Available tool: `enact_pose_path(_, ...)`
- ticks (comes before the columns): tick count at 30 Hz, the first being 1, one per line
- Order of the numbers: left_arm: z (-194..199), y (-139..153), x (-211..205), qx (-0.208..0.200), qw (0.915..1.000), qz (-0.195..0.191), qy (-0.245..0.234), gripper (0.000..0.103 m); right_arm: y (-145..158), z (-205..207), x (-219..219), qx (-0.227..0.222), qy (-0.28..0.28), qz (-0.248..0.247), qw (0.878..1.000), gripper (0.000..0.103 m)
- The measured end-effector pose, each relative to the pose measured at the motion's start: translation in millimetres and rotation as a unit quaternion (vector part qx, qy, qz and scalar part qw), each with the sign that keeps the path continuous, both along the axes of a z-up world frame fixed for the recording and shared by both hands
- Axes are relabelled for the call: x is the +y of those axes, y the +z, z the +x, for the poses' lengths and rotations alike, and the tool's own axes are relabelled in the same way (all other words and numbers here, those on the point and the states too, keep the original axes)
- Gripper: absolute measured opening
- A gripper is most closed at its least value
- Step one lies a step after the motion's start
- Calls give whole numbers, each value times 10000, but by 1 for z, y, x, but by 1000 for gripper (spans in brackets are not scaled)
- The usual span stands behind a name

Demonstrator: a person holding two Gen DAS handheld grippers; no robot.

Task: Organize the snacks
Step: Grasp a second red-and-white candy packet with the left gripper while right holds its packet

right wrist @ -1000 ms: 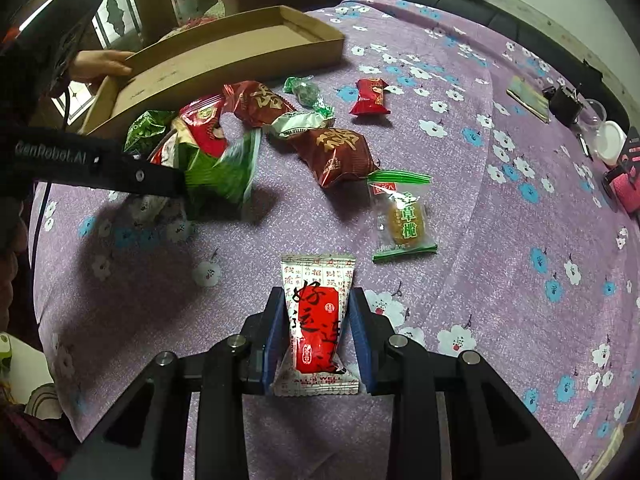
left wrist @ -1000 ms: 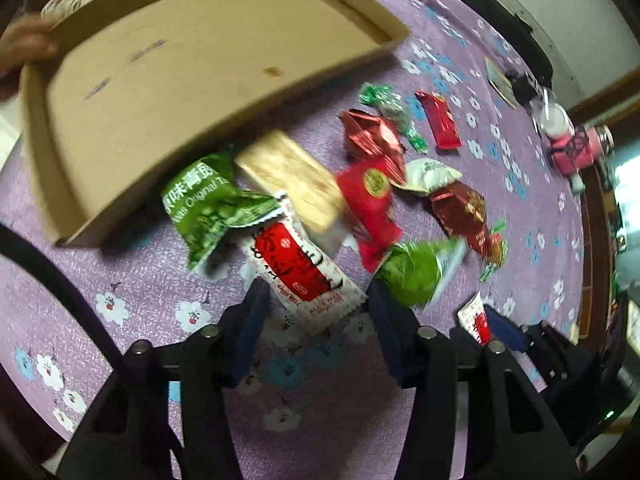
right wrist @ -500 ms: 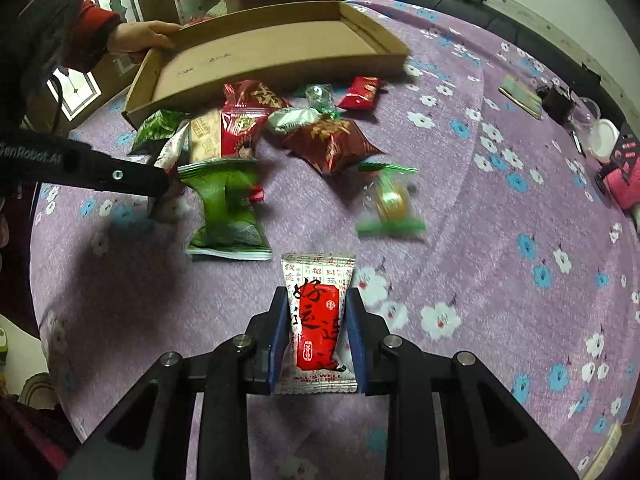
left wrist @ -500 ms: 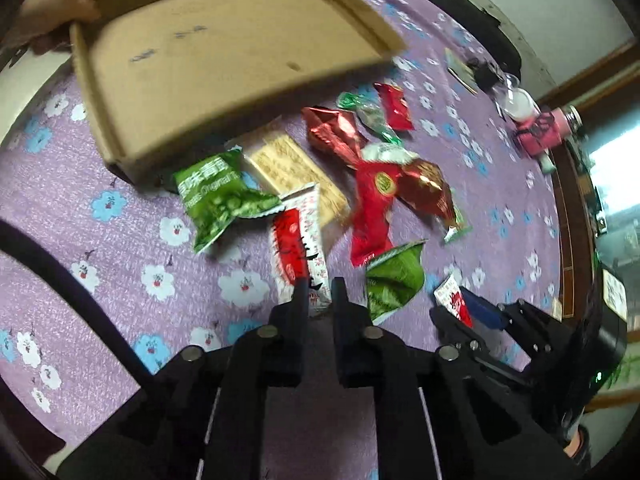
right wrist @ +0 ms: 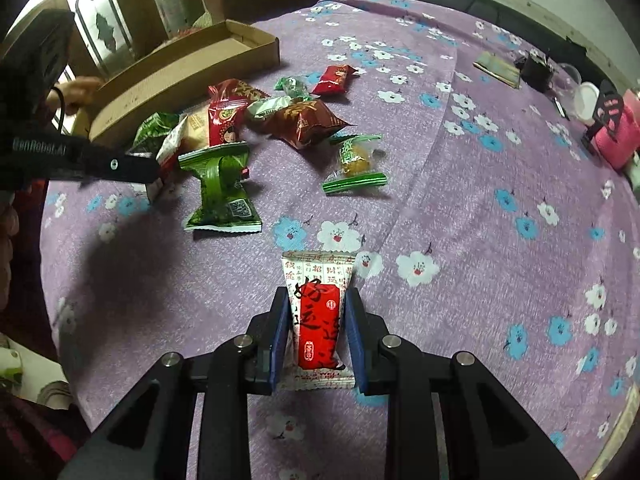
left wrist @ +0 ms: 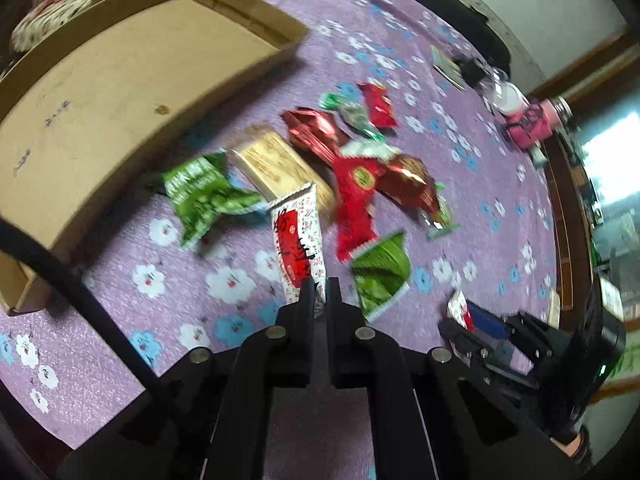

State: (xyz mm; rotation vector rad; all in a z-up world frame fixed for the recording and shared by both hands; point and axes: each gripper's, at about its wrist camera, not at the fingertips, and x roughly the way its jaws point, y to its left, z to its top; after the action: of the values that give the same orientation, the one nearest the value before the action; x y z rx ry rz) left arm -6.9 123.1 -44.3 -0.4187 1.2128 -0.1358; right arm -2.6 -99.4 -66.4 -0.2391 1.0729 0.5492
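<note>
My left gripper (left wrist: 318,294) is shut on the near edge of a white-and-red snack packet (left wrist: 297,240), which stands up from the purple cloth. Behind it lies a pile of snacks: a green packet (left wrist: 202,196), a tan biscuit pack (left wrist: 276,164), red wrappers (left wrist: 356,196) and a green pouch (left wrist: 380,270). My right gripper (right wrist: 318,332) is shut on a second white-and-red packet (right wrist: 318,308), its blue pads (right wrist: 280,340) pressing both sides. The left gripper (right wrist: 148,170) also shows at the left of the right wrist view, beside the pile.
A shallow cardboard tray (left wrist: 100,92) lies at the far left, with a hand (right wrist: 76,90) at its edge. A pink bottle (left wrist: 532,128), a white cup (left wrist: 506,98) and small dark items sit at the far right on the flowered purple cloth (right wrist: 480,220).
My left gripper went from open around the white-and-red packet to shut on its edge, and the packet tipped upright. The right gripper kept its packet and shifted back from the pile.
</note>
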Motion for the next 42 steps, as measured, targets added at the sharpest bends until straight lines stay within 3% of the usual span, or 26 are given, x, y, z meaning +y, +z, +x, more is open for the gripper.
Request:
enact_pose_path(4, -11, 4, -5, -152, 9995, 243, -161, 5, 7, -9, -4, -41, -39, 88, 9999, 26)
enact_pose_path(12, -22, -1, -4, -180, 9990, 258, -311, 5, 6, -6, -7, 46, -113, 102, 9999, 23)
enact_pose_path(14, -16, -3, -2, -119, 9993, 147, -323, 5, 6, -3, -3, 59, -74, 35, 9999, 24)
enact_pose_path(17, -7, -6, 0, -32, 9993, 273, -247, 6, 0, 4, 5, 72, -53, -165, 9998, 26)
enact_pose_path(20, 6, -23, 9, 424, 9990, 131, -95, 8, -3, 7, 11, 40, 44, -294, 9995, 26)
enact_pose_path(22, 8, -21, 12, 333, 9994, 93, -2, 8, -3, 8, 11, 2, 98, -326, 9994, 24)
enact_pose_path(25, 12, -18, 6, 275, 9987, 335, -272, 15, -3, 11, 11, 94, 124, -301, 9994, 25)
enact_pose_path(29, 18, -9, -2, 66, 9962, 618, -617, 49, -3, 10, 11, 95, 152, -351, 9992, 26)
enact_pose_path(32, 25, -1, -5, -165, 9937, 816, -754, 55, -3, 11, 12, 86, 95, -345, 9993, 27)
enact_pose_path(35, 35, -2, -5, -120, 9929, 853, -825, 52, -3, 10, 13, 21, 127, -391, 9992, 27)
enact_pose_path(39, 40, -16, -4, 268, 9924, 780, -918, 41, -3, 9, 12, 0, 137, -397, 9991, 26)
enact_pose_path(42, 39, -17, -2, 195, 9923, 854, -871, 23, -3, 7, 11, -63, 58, -369, 9993, 24)
